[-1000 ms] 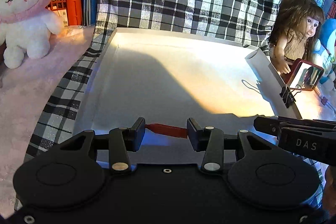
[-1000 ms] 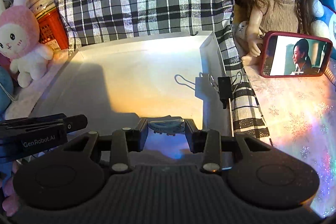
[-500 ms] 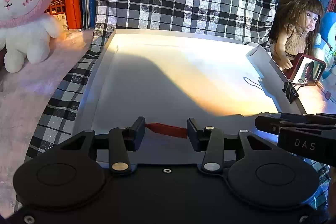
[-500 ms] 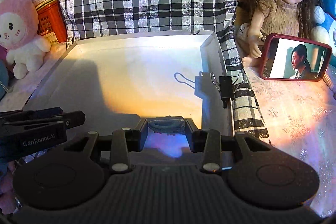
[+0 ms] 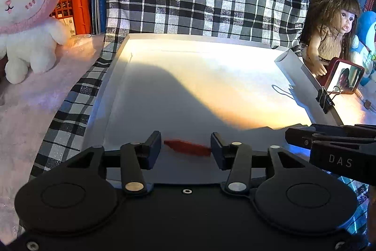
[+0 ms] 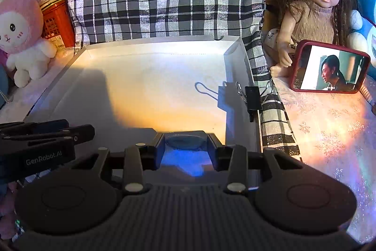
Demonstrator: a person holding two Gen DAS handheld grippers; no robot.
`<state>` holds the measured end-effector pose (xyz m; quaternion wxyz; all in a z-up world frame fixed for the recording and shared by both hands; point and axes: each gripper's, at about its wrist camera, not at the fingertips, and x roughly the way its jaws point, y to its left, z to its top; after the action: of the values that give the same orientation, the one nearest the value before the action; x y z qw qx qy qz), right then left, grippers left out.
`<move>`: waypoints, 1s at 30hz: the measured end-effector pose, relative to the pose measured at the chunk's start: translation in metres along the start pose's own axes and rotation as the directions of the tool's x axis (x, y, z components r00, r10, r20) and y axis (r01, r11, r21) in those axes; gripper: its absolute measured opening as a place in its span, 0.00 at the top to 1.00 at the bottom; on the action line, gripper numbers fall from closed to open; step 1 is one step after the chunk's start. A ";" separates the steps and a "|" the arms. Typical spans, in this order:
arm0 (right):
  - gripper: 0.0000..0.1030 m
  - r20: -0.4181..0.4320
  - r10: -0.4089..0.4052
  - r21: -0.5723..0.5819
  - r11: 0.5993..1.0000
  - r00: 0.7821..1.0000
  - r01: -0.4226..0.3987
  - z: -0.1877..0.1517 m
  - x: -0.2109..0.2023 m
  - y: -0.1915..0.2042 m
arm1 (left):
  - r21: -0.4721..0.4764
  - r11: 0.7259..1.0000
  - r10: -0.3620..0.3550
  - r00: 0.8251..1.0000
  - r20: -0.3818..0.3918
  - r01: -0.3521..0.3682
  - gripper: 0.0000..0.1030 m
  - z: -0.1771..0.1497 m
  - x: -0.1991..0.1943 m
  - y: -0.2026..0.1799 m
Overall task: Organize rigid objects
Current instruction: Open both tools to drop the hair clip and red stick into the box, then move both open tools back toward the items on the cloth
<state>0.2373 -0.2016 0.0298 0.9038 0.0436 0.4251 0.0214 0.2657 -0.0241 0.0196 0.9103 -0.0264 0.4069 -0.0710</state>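
Note:
A flat white tray point(image 5: 211, 44) lies on a plaid cloth. At its near edge a small red pointed piece point(image 5: 188, 148) lies on the tray floor between the jaws of my left gripper point(image 5: 186, 147). Those jaws are opening, and a thin gap shows at the piece's left tip. In the right wrist view a clear bluish round disc point(image 6: 185, 141) sits low in the tray point(image 6: 152, 42) between the jaws of my right gripper point(image 6: 185, 145). These jaws are opening too, with the pads close beside the disc. The two grippers stand side by side.
A black binder clip point(image 5: 324, 98) point(image 6: 252, 98) grips the tray's right wall. A doll point(image 6: 312, 4) and a red-cased phone point(image 6: 329, 67) stand to the right. A pink plush bunny point(image 5: 23, 15) and a red crate point(image 5: 75, 4) are at the left.
Both pairs of jaws have spread slightly. The red piece's left tip now stands free of the left pad. Neither hand has shifted.

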 end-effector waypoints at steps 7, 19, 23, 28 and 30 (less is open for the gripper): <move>0.37 0.023 0.036 0.036 0.999 0.999 -0.036 -0.001 -0.011 -0.008 | -0.020 1.000 0.010 1.000 0.023 -0.009 0.37 -0.002 -0.013 0.007; 0.19 0.163 0.096 0.027 0.994 0.982 -0.102 -0.018 -0.065 -0.021 | -0.006 0.999 -0.030 0.991 0.127 0.031 0.25 -0.022 -0.069 0.012; 0.16 0.214 0.106 0.000 0.994 0.971 -0.108 -0.032 -0.085 -0.022 | 0.010 1.000 -0.012 0.990 0.143 0.011 0.23 -0.037 -0.090 0.010; 0.13 0.277 0.106 -0.050 0.994 0.955 -0.096 -0.058 -0.108 -0.017 | 0.009 1.000 -0.012 0.984 0.175 0.010 0.23 -0.061 -0.111 0.008; 0.12 0.290 0.108 -0.074 0.993 0.951 -0.090 -0.068 -0.114 -0.015 | 0.007 1.000 -0.020 0.981 0.193 0.019 0.23 -0.072 -0.121 0.007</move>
<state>0.1118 -0.2205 0.0728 0.9556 0.0404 0.2825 0.0728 0.1329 0.0020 0.0598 0.9448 -0.0349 0.3162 -0.0780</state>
